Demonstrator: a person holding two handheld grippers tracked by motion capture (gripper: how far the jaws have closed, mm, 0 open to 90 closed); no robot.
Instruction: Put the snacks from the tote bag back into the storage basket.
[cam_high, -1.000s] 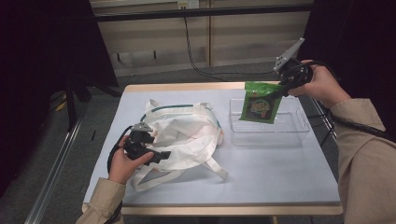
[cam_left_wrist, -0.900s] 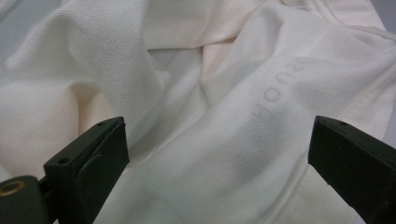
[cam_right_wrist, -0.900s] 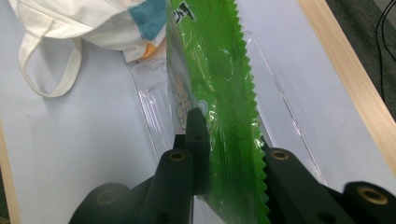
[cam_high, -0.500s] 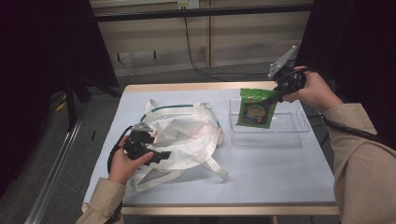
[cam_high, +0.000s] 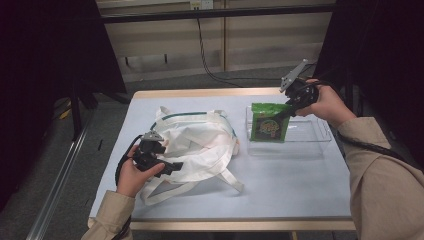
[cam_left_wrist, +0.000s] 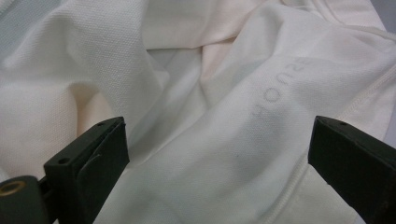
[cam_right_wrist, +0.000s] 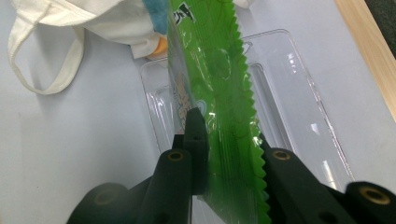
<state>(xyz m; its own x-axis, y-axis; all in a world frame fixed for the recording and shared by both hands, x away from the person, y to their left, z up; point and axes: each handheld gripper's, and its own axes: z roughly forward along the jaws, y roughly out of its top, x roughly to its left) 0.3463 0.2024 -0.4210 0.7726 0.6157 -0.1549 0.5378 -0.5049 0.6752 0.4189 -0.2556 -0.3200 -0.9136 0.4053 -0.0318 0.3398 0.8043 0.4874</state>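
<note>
white tote bag (cam_high: 192, 145) beside clear tray (cam_high: 305, 142)

Green snack packet (cam_high: 269, 129) hangs upright at about two o'clock on the table, glossy film with a zigzag-cut top edge and a cartoon print on its face, its lower edge down inside the clear plastic tray (cam_high: 320, 142). The tray lies flat. Over at nine o'clock, the white cloth tote bag (cam_high: 197, 145) lies crumpled, straps trailing toward six.
</note>
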